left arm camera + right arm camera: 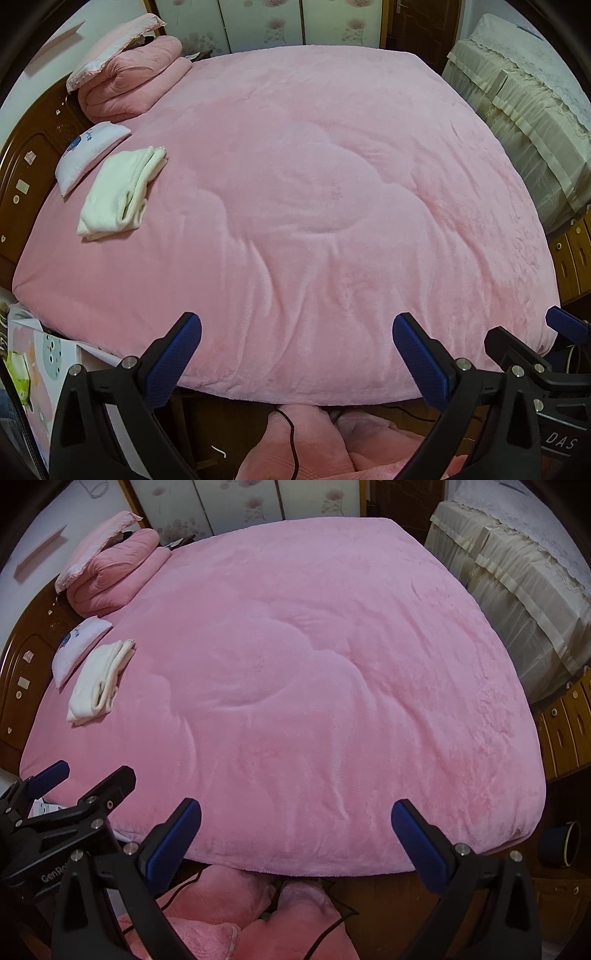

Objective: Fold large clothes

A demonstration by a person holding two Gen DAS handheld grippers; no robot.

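Fingers [184, 350] of left gripper [297, 354] and right gripper [297, 836] spread wide, grasping nothing, over bed's near edge. Folded white garment [118, 192] lies far-left on pink blanket [314, 184], beside small pillow [92, 151].

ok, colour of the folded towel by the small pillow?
Cream-white folded towel; clearest in the left wrist view.

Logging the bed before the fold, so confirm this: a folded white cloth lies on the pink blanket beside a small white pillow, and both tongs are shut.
Wrong on the tongs. The left tongs and right tongs both stand open with nothing between them, as each wrist view shows. The folded white cloth does lie on the pink blanket beside the small white pillow.
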